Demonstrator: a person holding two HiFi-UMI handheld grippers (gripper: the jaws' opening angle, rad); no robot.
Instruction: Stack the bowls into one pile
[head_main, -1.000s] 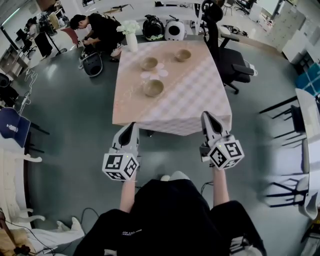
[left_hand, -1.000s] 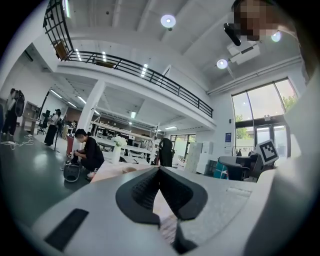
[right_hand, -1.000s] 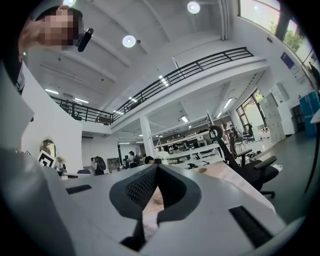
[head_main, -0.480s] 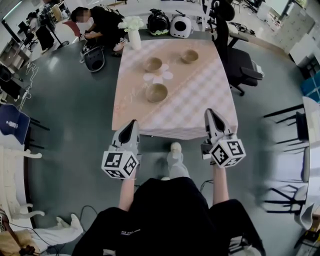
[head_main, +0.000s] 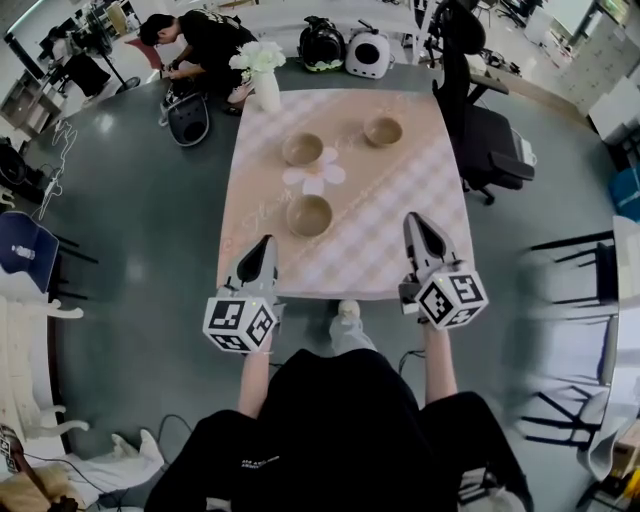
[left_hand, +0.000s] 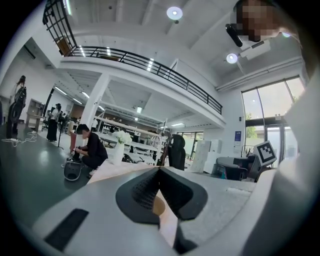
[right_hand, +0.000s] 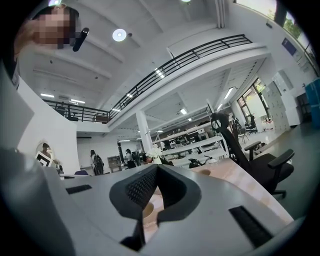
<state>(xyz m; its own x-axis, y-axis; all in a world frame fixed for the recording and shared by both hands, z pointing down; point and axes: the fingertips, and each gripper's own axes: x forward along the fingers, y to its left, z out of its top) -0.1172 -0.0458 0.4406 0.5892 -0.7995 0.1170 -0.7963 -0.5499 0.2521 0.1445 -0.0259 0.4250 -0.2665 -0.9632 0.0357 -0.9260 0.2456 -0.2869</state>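
Observation:
Three tan bowls stand apart on the pink checked table (head_main: 400, 250): a near one (head_main: 309, 215), a far left one (head_main: 302, 149) and a far right one (head_main: 383, 131). My left gripper (head_main: 266, 242) is shut and empty, its tip over the table's near left part, short of the near bowl. My right gripper (head_main: 413, 220) is shut and empty too, over the near right part. In the left gripper view the jaws (left_hand: 159, 170) meet at the tip, with a bowl (left_hand: 157, 205) glimpsed below them. The right gripper view shows the same shut jaws (right_hand: 156, 166).
A flower-shaped mat (head_main: 318, 172) lies between the bowls. A vase of white flowers (head_main: 262, 75) stands at the far left corner. A black office chair (head_main: 490, 150) is at the table's right. A person (head_main: 200, 45) crouches on the floor beyond the table.
Both grippers have moved forward, from short of the table's near edge to over the tabletop. The table and bowls now sit closer in the head view.

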